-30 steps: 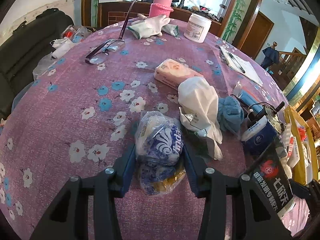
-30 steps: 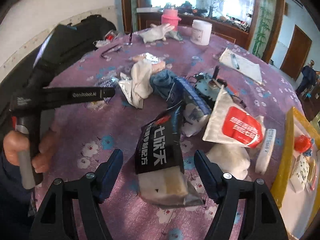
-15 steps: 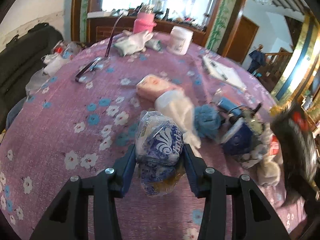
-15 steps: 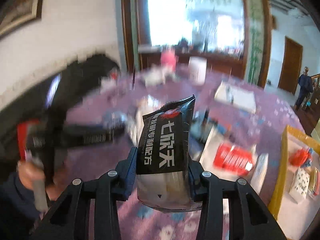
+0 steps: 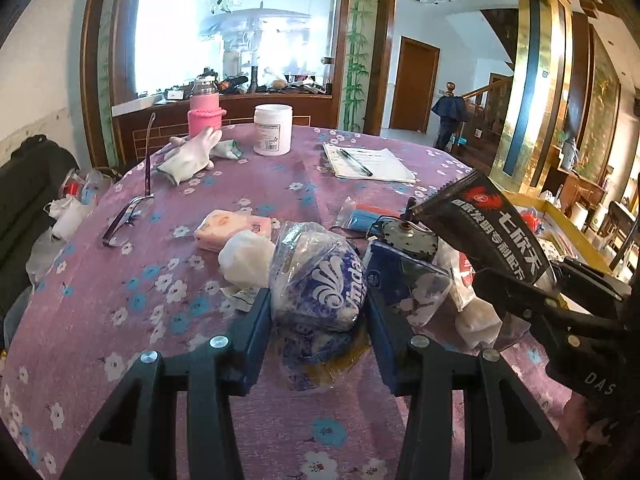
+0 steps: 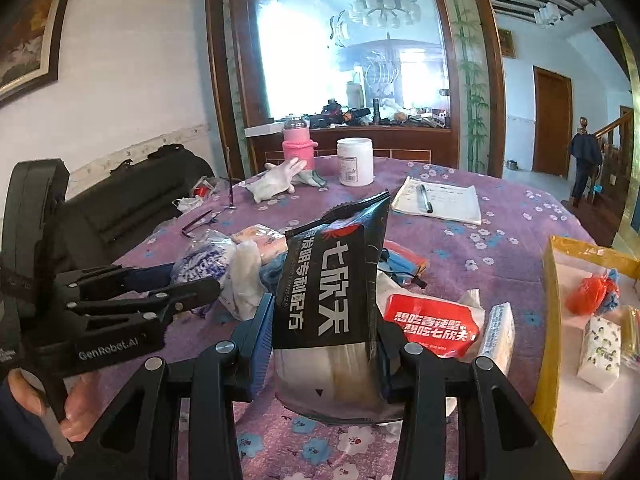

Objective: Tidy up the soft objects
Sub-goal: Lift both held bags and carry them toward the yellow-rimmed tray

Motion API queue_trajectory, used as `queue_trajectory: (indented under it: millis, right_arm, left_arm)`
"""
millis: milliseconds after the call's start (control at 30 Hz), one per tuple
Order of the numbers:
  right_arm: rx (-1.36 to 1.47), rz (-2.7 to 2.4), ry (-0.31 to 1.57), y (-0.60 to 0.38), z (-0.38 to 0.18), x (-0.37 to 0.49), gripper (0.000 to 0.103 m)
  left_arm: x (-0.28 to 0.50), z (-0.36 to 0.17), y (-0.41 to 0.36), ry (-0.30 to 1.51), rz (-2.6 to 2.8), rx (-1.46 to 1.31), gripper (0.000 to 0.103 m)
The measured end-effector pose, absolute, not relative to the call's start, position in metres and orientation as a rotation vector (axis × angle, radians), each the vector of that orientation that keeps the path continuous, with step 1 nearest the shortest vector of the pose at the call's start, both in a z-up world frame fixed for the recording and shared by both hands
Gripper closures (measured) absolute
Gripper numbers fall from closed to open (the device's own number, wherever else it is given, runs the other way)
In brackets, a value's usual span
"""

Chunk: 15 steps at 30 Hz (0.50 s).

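Note:
My left gripper (image 5: 318,320) is shut on a blue-and-white tissue pack in clear plastic (image 5: 318,280) and holds it above the purple flowered tablecloth (image 5: 120,280). My right gripper (image 6: 324,344) is shut on a black wipes packet with white and red print (image 6: 332,292), lifted upright above the table. That packet also shows at the right of the left wrist view (image 5: 492,228). The tissue pack shows in the right wrist view (image 6: 200,260), held by the left gripper. A pile of soft things lies between them: a white cloth (image 5: 246,256), a pink tissue pack (image 5: 228,230), a red-labelled packet (image 6: 432,324).
A yellow-rimmed box (image 6: 554,320) at the right holds small packs. At the far side stand a white jar (image 5: 273,130), a pink bottle (image 5: 205,114), white gloves (image 5: 188,156), a notepad with pen (image 5: 366,162). Glasses (image 5: 124,220) lie at the left. A black bag (image 6: 132,196) lies beyond the table's left edge.
My right gripper closed on the black packet and lifted it off the pile. My left gripper raised the tissue pack and tilted up, so more of the room shows.

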State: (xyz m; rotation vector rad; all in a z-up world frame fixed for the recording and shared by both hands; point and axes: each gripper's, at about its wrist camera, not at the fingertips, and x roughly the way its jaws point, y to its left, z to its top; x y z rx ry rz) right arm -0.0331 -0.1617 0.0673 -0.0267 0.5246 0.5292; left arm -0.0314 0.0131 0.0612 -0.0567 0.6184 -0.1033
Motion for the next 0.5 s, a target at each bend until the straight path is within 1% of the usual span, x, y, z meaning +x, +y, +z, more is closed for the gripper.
queue_trajectory:
  millis: [500]
  right_arm:
    - [0.004, 0.526, 0.494, -0.1691, 0.0718, -0.0377, 0.058]
  left_arm:
    - [-0.0322, 0.0593, 0.0141, 0.622, -0.08, -0.063, 0.058]
